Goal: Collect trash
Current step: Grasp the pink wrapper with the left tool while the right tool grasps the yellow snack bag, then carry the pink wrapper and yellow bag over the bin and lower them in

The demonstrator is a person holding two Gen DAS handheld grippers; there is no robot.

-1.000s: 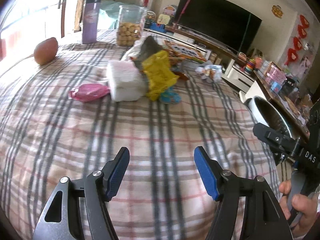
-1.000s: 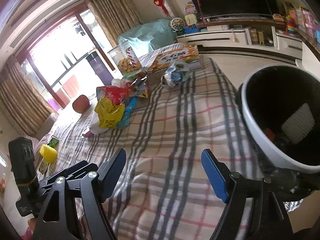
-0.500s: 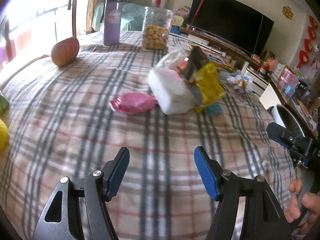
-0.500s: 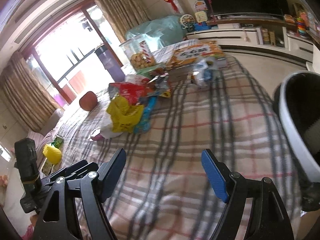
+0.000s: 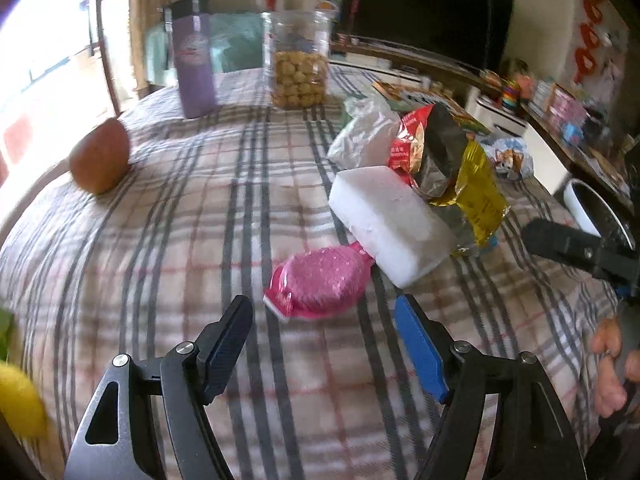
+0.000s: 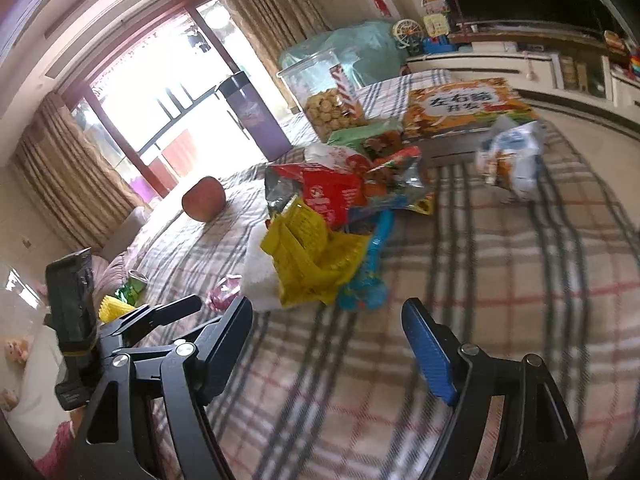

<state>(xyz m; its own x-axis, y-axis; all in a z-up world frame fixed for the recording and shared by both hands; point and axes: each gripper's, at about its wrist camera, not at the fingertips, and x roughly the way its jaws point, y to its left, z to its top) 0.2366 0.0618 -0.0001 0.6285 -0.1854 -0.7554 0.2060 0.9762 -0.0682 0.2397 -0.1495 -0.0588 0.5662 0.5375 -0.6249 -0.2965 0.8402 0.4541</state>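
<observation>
Both grippers are empty and spread wide right now; the left gripper (image 5: 322, 334) has just been opening a bit more with nothing between its jaws, and it hangs just short of the pink wrapper (image 5: 318, 282); the right gripper (image 6: 326, 338) is likewise unclenched over bare plaid tablecloth (image 6: 500, 280), close to the yellow bag (image 6: 310, 256).

Trash sits in a loose heap mid-table: pink wrapper touching the white foam block (image 5: 390, 222), with the yellow bag and the red snack bag (image 5: 412, 144) leaning behind it; a blue-white packet (image 6: 512, 160) lies apart, further back.

What could go wrong imo: that pink wrapper looks slick and flat, so the pads might skid over it or pinch the cloth instead; a grab at the yellow bag could drag the whole pile, since everything overlaps; the apple (image 5: 100, 162) and cookie jar (image 5: 298, 62) aren't trash, so a sloppy sweep could knock them; both grippers are working close together and might bump.
</observation>
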